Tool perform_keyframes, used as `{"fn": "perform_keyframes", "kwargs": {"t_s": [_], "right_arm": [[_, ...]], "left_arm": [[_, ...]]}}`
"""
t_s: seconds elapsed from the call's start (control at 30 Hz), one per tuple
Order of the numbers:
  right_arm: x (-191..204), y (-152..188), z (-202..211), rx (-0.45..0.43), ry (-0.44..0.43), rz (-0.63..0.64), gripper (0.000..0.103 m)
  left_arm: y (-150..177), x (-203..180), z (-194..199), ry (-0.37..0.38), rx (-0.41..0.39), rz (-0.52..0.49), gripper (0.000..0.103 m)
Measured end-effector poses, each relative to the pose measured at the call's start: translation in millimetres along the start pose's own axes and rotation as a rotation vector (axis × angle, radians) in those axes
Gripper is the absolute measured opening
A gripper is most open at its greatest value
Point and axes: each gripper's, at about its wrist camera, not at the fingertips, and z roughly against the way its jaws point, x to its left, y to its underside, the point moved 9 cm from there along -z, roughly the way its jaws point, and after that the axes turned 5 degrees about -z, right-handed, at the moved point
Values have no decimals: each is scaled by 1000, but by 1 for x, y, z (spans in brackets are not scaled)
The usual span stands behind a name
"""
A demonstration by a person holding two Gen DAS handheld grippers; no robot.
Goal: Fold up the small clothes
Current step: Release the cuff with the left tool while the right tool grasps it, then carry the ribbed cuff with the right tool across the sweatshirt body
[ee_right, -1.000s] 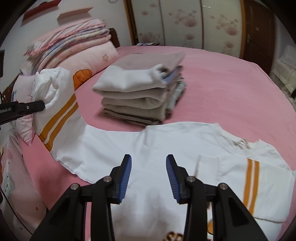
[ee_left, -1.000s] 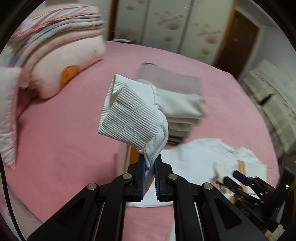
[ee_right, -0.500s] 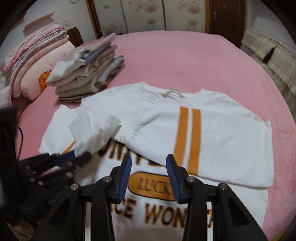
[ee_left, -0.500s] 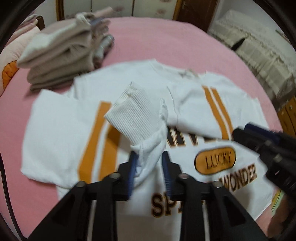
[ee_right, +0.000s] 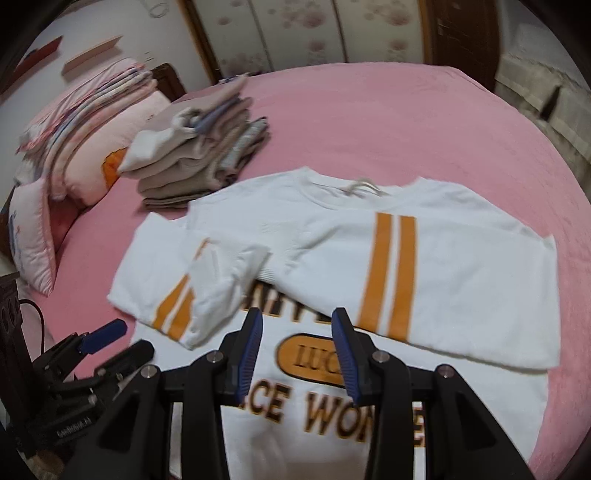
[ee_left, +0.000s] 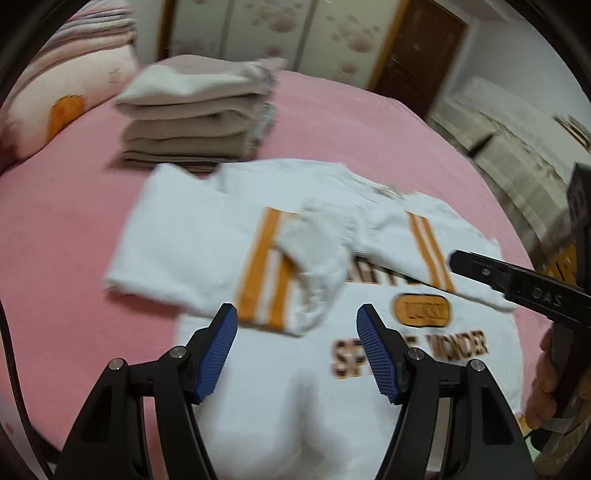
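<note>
Left wrist view: nearest the lens, the left gripper (ee_left: pixel 297 326) has its two blue-padded fingers (ee_left: pixel 218 347) spread wide; its jaws have just been opening, and nothing is between them now. Just beyond them lies the one white sweatshirt (ee_left: pixel 266 398), flat on the pink bed (ee_left: pixel 66 229), chest print upward. Both of its sleeves are folded in across the chest, each with two orange stripes: the left sleeve (ee_left: pixel 207 254) ends in a ribbed cuff that lies loose on the sweatshirt, crumpled, just past the open fingers. From the right of the sweatshirt the right gripper (ee_left: pixel 458 260) reaches in over the other sleeve, with part of a hand (ee_left: pixel 543 384) behind it at the frame's edge.

In the right wrist view, the right gripper (ee_right: pixel 297 334) hovers over the sweatshirt's oval orange badge (ee_right: pixel 310 356), fingers (ee_right: pixel 251 347) parted with nothing between them. The left gripper (ee_right: pixel 118 339) sits off the sweatshirt's lower left corner, over bare bedspread.

Beyond the sweatshirt's left shoulder stands one stack of folded beige and grey clothes (ee_right: pixel 199 162), just clear of it. Further left of the sweatshirt are two pillows (ee_right: pixel 92 158) under a striped folded quilt. Behind the bed, a flowered wardrobe (ee_right: pixel 332 33) and a dark wooden door (ee_left: pixel 417 55). Motion blurs the left wrist view.
</note>
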Motion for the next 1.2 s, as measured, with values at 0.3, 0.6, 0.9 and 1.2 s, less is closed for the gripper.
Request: {"fn": "perform_keyframes", "kwargs": {"t_s": [0.3,0.6,0.9,1.2], "right_arm": [[92,3,-31,3,23,273,49],[111,9,-107,68,268,444,50],[102,10,-116,106,267,414,22],[106,-78,-14,-140,66,295,22]], "left_arm": [[25,119,-7,-216,51,234,66],[38,135,-30,-156,77,310,66],[30,135,-38,-134,70,321,66],[11,118,-51,-94,60,326,66]]}}
